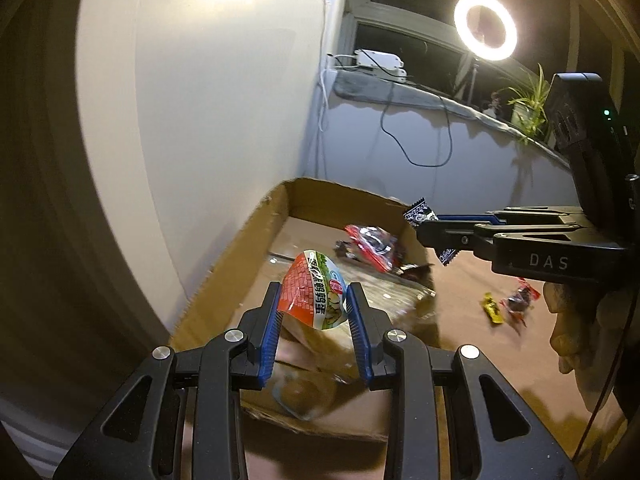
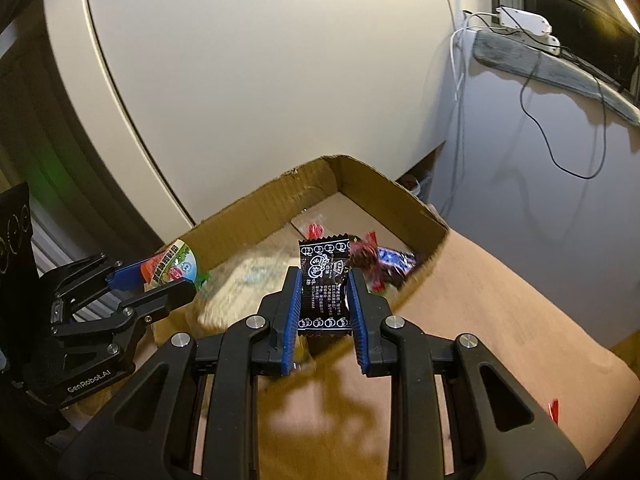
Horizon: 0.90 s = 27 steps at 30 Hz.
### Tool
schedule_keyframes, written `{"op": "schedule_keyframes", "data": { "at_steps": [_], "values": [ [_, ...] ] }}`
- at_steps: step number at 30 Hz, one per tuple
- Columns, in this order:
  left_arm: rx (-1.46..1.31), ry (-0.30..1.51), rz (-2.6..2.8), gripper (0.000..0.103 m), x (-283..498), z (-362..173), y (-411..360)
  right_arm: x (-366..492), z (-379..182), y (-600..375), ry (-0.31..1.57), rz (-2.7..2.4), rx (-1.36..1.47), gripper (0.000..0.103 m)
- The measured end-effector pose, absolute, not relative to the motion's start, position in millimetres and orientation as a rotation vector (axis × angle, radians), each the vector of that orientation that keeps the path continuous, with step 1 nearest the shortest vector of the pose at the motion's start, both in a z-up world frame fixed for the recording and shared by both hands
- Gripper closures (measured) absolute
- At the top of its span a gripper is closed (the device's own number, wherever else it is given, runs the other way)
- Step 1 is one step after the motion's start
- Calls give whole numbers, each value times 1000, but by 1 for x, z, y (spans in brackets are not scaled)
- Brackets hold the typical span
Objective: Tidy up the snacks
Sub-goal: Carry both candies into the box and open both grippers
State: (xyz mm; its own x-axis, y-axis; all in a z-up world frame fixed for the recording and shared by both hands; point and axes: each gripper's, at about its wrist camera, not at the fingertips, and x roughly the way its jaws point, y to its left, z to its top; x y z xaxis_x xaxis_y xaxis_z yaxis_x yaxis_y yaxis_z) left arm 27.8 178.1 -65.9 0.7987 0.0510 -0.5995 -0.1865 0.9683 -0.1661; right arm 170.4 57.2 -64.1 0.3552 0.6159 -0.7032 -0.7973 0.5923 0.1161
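Left wrist view first: dim room, a big cream wall panel [image 1: 192, 92] on the left, a ring light [image 1: 485, 26] glowing up by a dark window, and a white box with cables [image 1: 380, 62] sitting on a grey ledge next to a small potted plant [image 1: 528, 104]. Below all that is a tan counter [image 1: 480, 280] with a shallow cardboard box [image 1: 240, 252] pushed up against the wall panel. The left gripper [image 1: 314, 306] has its jaws closed partway on a red, white and green snack pouch [image 1: 316, 292], pinched between the blue pads and held up over the near end of the box. Inside the box, toward the far right corner, there's a red wrapped snack [image 1: 372, 246] with some darker wrappers beside it. The right gripper [image 1: 430, 228] pokes in from the right, jaws clamped on a black-and-white printed packet [image 1: 418, 213] just above the box's right wall. Out on the counter past the box sit a yellow candy [image 1: 493, 308] and a red wrapped one [image 1: 520, 300], close together.

Right wrist view: same cream panel [image 2: 260, 80] behind, same box [image 2: 380, 196] on the counter [image 2: 500, 300]. The right gripper [image 2: 325, 296] is gripping the black packet [image 2: 324, 292] flat between its pads, in front of the box's near right rim. Red and blue wrappers [image 2: 384, 260] lie in the box just behind it. Over on the left, the left gripper [image 2: 160, 280] holds the pouch [image 2: 176, 266] at the box's left edge. A bit of red wrapper [image 2: 554, 410] shows at the far right on the counter.
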Motion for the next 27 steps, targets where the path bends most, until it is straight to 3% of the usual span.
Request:
{"op": "schedule_keyframes", "data": {
  "at_steps": [16,23,25,26,27],
  "values": [
    [-213,630,159,72,37,-63,190,190,-74,92,808,967,-290,79],
    [-212,630,164,65,37,-62,190,193,-72,95,801,965,-282,78],
    [-211,629,168,63,37,-61,190,193,-71,95,798,959,-277,64],
    [-213,627,170,58,37,-61,191,193,-70,94,791,954,-275,48],
    [-216,624,172,57,36,-60,191,193,-69,93,779,945,-275,39]
  ]
}}
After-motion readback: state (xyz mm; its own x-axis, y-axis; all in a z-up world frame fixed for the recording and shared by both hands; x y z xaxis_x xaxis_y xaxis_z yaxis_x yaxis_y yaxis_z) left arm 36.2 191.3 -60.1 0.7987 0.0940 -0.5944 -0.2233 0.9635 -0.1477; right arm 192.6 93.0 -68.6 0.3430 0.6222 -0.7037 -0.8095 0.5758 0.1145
